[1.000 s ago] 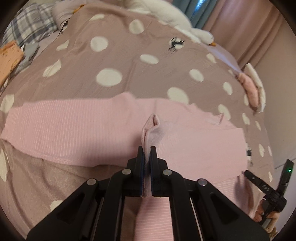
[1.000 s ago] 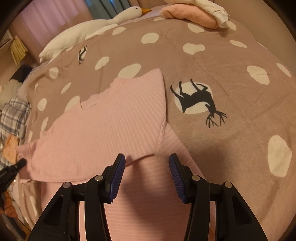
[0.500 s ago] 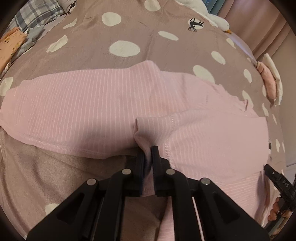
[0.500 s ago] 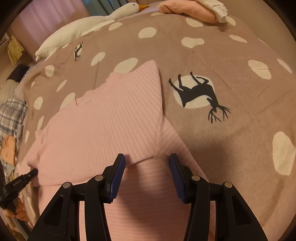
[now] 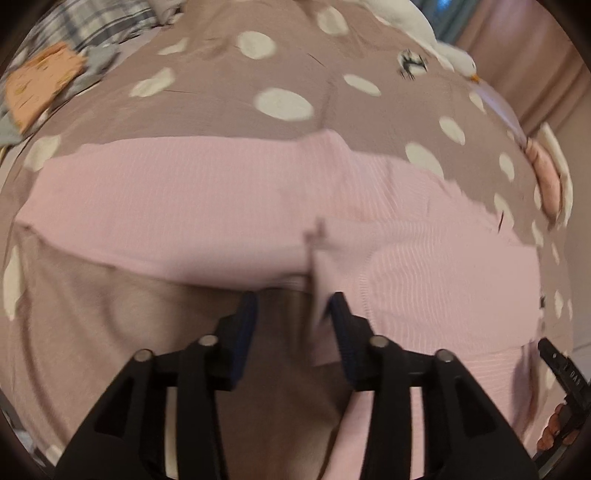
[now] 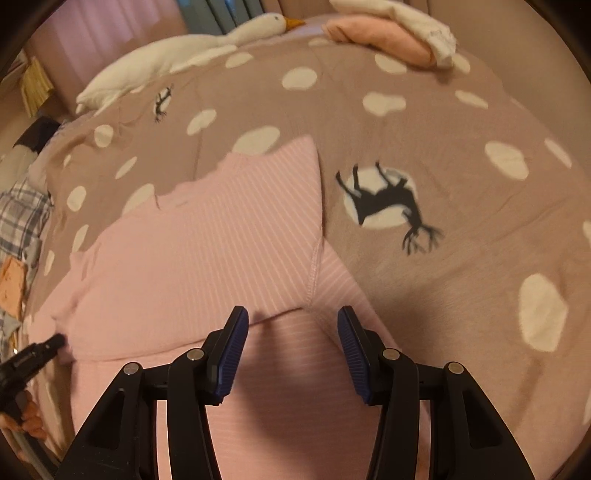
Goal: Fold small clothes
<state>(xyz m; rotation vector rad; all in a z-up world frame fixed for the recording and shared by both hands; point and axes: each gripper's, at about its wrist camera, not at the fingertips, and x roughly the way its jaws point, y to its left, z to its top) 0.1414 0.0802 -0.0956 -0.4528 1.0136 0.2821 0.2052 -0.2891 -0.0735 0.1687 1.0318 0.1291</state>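
A pink ribbed garment [image 5: 184, 214] lies spread on a brown spotted bedspread [image 5: 221, 110], with one part folded over the rest. My left gripper [image 5: 291, 299] hangs low over its near edge and its jaws are opening. The edge of the folded flap [image 5: 321, 280] lies loose by the right pad, and neither pad presses on it. In the right wrist view the same garment [image 6: 203, 258] shows its stitched fold edge. Just above it, my right gripper [image 6: 291, 314] stands open with nothing gripped.
A white goose plush [image 6: 184, 48] lies along the bed's far side. A folded pink and white pile [image 6: 388, 33] sits at the far right. Plaid cloth [image 5: 92, 26] and an orange cloth [image 5: 40, 85] lie at the far left. A deer print [image 6: 388, 199] marks the bedspread [image 6: 461, 277].
My left gripper came down with the pinched pink fold, laid it on the garment, and its jaws parted and let it go. The right gripper stayed put.
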